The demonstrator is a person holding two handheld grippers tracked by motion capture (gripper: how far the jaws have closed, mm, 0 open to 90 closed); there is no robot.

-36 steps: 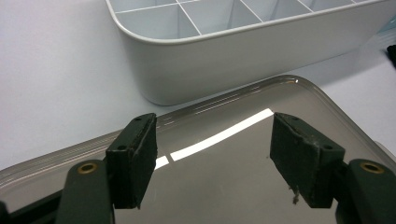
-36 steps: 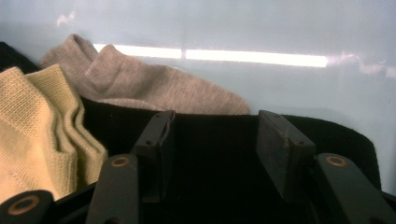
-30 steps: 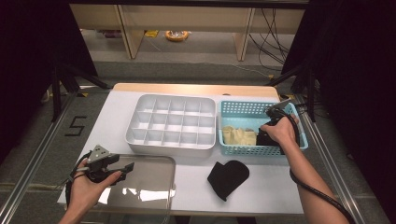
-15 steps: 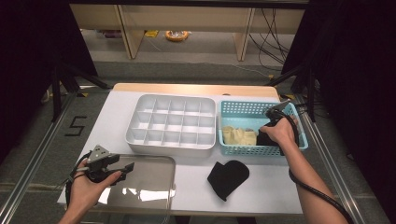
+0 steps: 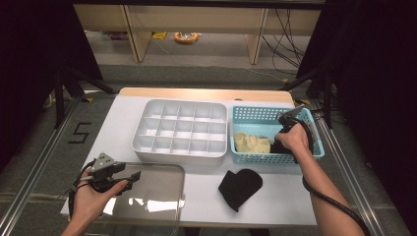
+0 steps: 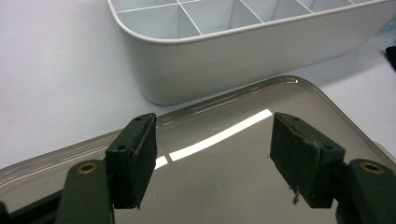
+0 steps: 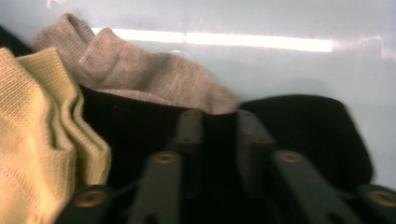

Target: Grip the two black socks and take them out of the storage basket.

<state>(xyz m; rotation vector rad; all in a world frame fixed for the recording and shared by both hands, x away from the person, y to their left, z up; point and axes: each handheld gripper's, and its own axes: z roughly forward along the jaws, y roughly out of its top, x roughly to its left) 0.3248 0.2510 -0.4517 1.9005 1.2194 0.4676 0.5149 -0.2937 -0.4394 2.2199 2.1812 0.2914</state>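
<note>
**One black sock out, another gripped in the basket**

Taking the blue basket [image 5: 314, 147] as landmark: one black sock [image 5: 240, 187] already lies on the desk [image 5: 128, 105] just in front of the basket's near left corner. Inside the basket, the right claw [image 7: 214, 140] has just been closing and now pinches a second black sock [image 7: 299, 135] between its narrowed jaws. A yellow sock [image 5: 252, 143] and a grey-brown sock [image 7: 149, 74] lie beside it, untouched. The white divided tray [image 5: 180, 131], touching the basket's left wall, looks empty, so most of the sorting seems left to do.

The left claw [image 6: 212, 154] hangs wide and empty over the clear lid [image 5: 147, 196], well left of the basket.

The basket's walls crowd the right claw, so straight up looks the free way out. The desk in front offers open room, though its near edge is close.
</note>
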